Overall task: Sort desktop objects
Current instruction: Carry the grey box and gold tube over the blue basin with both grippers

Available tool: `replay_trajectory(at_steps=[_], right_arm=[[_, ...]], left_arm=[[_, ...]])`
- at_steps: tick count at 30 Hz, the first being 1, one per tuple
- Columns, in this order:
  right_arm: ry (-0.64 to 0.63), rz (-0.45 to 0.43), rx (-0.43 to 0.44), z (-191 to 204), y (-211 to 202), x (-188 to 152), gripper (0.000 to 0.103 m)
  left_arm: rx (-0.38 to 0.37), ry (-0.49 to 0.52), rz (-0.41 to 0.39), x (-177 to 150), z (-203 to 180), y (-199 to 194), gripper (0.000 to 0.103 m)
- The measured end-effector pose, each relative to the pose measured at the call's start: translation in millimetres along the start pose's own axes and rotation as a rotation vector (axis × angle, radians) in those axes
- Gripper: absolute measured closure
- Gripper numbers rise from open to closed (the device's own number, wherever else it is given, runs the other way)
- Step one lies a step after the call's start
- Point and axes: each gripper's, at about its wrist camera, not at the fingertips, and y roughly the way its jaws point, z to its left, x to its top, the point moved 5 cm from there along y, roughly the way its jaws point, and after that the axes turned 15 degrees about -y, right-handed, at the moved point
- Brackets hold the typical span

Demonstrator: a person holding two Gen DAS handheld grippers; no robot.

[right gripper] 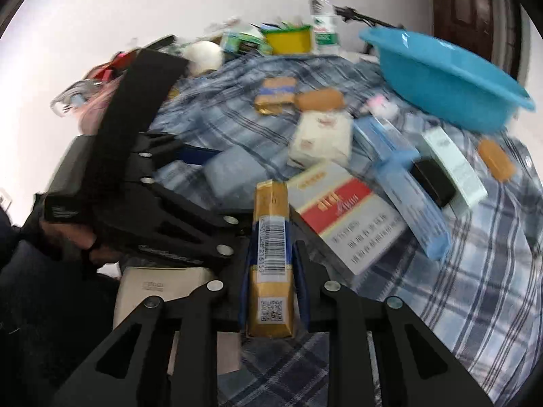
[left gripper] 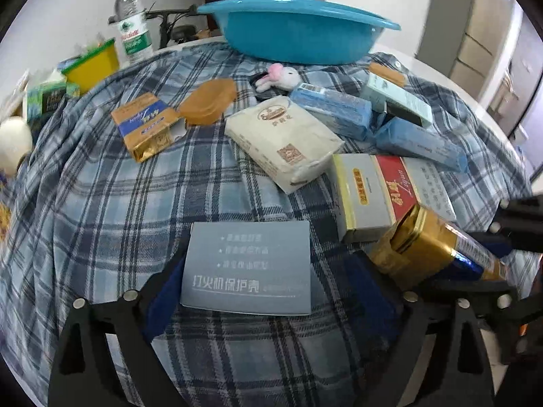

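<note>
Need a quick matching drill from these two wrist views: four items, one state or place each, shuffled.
Items:
1 basin
2 grey card
3 gold pack
4 bunny

States:
A clamped in the right claw
B lies flat between the open left claw's fingers
C just in front of the basin
D at the cloth's far edge

Pairs: 1-D, 2-B, 3-A, 4-C

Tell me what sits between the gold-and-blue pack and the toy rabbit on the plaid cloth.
In the left wrist view, a brown oval case lies between the gold-and-blue pack and the toy rabbit.
</note>
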Motion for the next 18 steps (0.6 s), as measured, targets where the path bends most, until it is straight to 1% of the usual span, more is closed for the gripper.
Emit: replay_trajectory(at_steps=[2, 3, 4, 5, 7, 8, 11, 14, 15, 16, 18], right_arm=[[0.020, -0.013, 0.003, -0.6, -0.4, -1.5, 0.082], [0.020, -0.014, -0.005, -0.1, -1.1, -2.1, 0.082], [0.015, -0.018, -0.023, 0.0, -3.2, -2.3, 0.082], [0.010, -0.026, -0.042, 0.0, -5.7, -2.2, 0.082], [0.011, -0.044, -0.071, -0.8, -11.7, -2.5, 0.084], [0.020, -0.053, -0.085, -2.1, -14.8, -2.9, 0.084], [0.070, -0.087, -0.123, -6.9, -28.6, -3.3, 0.084], [0.100, -0.147, -0.188, -11.1, -50.1, -0.6, 0.084], [0.113, -0.162, -0.229, -14.0, -56.9, -0.1, 0.084], [0.124, -0.174, -0.288, -17.8, -64.0, 0.2, 0.084], [0.137, -0.175, -0.428, -25.6, -76.0, 0.6, 0.084]], left_arm=[[0.006, 0.002, -0.004, -0.3, -0.8, -0.4, 0.010], [0.011, -0.005, -0.014, 0.0, 0.3, -2.1, 0.018], [0.017, -0.015, -0.027, 0.9, 1.9, -4.4, 0.033], [0.015, -0.029, -0.032, 2.6, 4.7, -7.3, 0.035], [-0.010, -0.066, -0.025, 4.7, 9.8, -9.2, 0.035], [-0.007, -0.077, -0.039, 6.1, 11.8, -12.0, 0.035], [0.022, -0.073, -0.116, 10.6, 13.0, -26.0, 0.035], [0.012, -0.083, -0.171, 15.9, 13.1, -42.2, 0.035], [0.020, -0.083, -0.205, 18.7, 12.6, -49.5, 0.035], [0.027, -0.084, -0.235, 21.0, 11.9, -55.0, 0.035], [0.026, -0.099, -0.297, 26.4, 11.7, -67.5, 0.035]])
